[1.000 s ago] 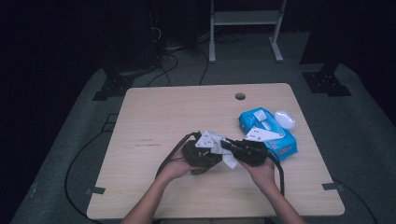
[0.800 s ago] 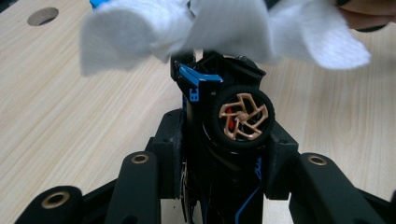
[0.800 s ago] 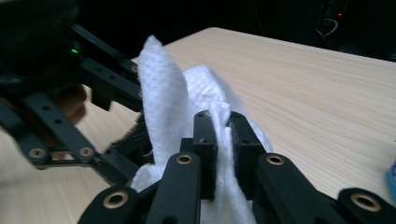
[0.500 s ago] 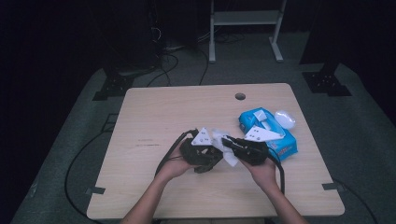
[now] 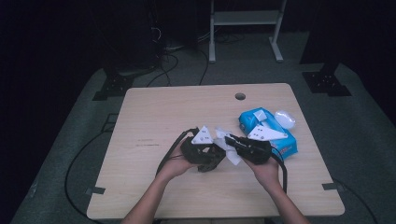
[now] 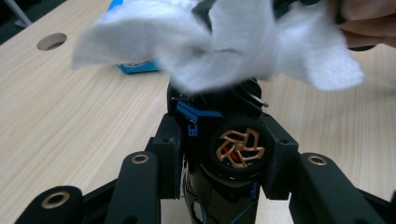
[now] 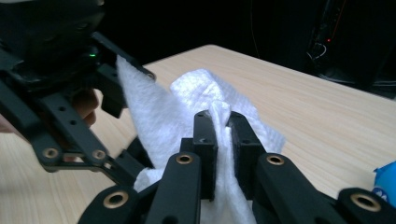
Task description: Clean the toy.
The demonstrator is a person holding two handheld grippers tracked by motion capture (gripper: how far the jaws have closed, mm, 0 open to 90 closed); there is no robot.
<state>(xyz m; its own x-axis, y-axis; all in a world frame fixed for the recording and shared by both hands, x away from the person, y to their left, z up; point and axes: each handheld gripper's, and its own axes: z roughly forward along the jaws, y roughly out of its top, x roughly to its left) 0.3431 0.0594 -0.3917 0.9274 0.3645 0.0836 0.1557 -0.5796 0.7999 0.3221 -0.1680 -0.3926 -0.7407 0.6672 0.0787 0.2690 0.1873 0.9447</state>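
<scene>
From the high view, both grippers meet over the middle of the tabletop (image 5: 154,116), a little toward its near edge. The left gripper (image 5: 211,156) and right gripper (image 5: 233,141) face each other, with a crumpled white tissue (image 5: 227,148) caught between them. A blue tissue pack (image 5: 268,133) lies near the right edge, with a small white lid (image 5: 285,119) just beside it on its far side.

In the left gripper view, its fingers (image 6: 170,149) clamp a black object (image 6: 233,154) with a round face bearing a bronze-coloured fan-shaped piece. The tissue (image 6: 219,44) drapes over the top of that object, and the person's other hand (image 6: 366,21) shows at the upper right.

In the right gripper view, its fingers (image 7: 205,140) are pressed together on a twisted fold of the tissue (image 7: 187,107), which spreads out beyond them above the tabletop. The left gripper (image 7: 60,70) looms at the upper left, touching the tissue's edge.
</scene>
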